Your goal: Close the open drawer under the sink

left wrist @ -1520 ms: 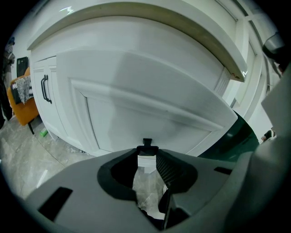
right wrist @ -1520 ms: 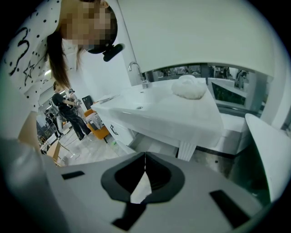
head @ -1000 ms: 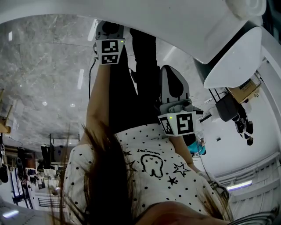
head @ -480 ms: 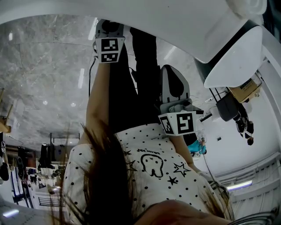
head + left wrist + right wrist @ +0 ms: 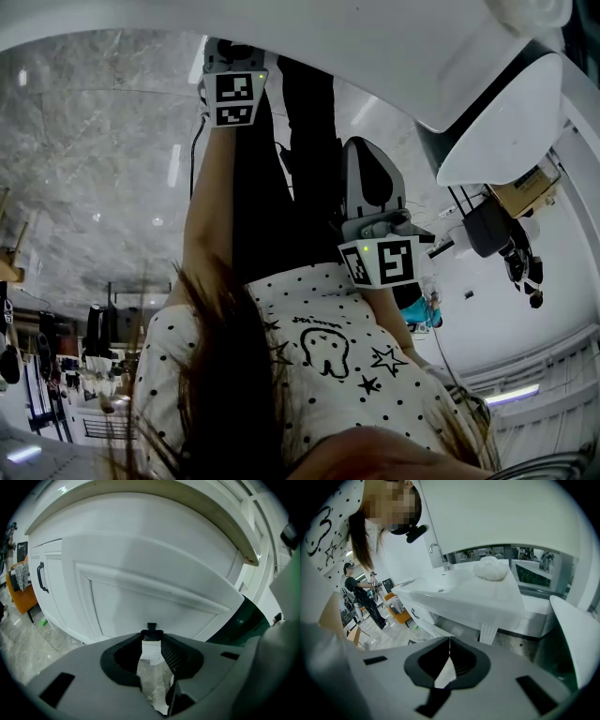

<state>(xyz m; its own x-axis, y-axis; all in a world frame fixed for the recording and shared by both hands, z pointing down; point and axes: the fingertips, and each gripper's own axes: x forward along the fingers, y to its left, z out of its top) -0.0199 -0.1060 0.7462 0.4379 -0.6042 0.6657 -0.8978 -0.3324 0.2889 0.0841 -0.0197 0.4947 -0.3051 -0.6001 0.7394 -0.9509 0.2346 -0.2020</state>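
Observation:
In the left gripper view a wide white drawer front (image 5: 154, 588) fills the frame and slants out from the cabinet under the counter edge (image 5: 197, 508). My left gripper (image 5: 151, 637) sits close against it. Its jaws stand a narrow gap apart, and a small black piece shows at their tips; I cannot tell what it is. In the head view the left gripper (image 5: 232, 58) reaches up to a white surface. My right gripper (image 5: 449, 641) hangs shut and empty away from the drawer, facing the white sink (image 5: 459, 590). The right gripper (image 5: 373, 202) shows mid-frame in the head view.
A cabinet door with a black handle (image 5: 42, 576) stands left of the drawer, an orange seat (image 5: 21, 588) beyond it. A faucet (image 5: 438, 555) and a white lump (image 5: 490, 569) are on the sink top. A person in a dotted white shirt (image 5: 319, 366) fills the head view.
The left gripper has moved slightly up in the head view. The right gripper has stayed put.

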